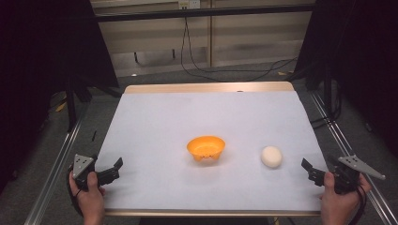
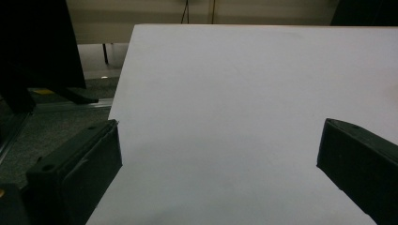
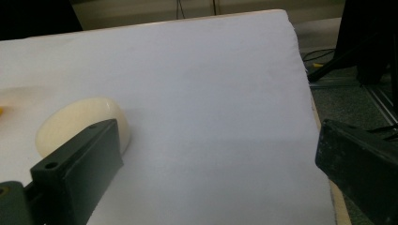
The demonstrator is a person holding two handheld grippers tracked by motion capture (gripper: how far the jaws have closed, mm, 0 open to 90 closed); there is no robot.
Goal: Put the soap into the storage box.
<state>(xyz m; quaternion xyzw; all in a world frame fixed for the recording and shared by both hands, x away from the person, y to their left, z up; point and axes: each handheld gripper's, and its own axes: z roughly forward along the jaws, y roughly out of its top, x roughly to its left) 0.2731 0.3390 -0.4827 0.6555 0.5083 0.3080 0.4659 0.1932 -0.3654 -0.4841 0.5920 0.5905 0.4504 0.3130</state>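
A pale rounded bun lies just ahead and left of the right gripper, its long axis running roughly away from the person. An orange bowl sits upright farther left. The left gripper rests well apart. Both grippers' jaws are spread, holding nothing.

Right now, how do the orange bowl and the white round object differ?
The orange bowl is bright orange, open-topped and hollow; the white round object is cream-white, closed and smooth. The bowl is wider and sits near the table's middle; the white object lies toward the right gripper. Both rest on the white sheet, untouched.
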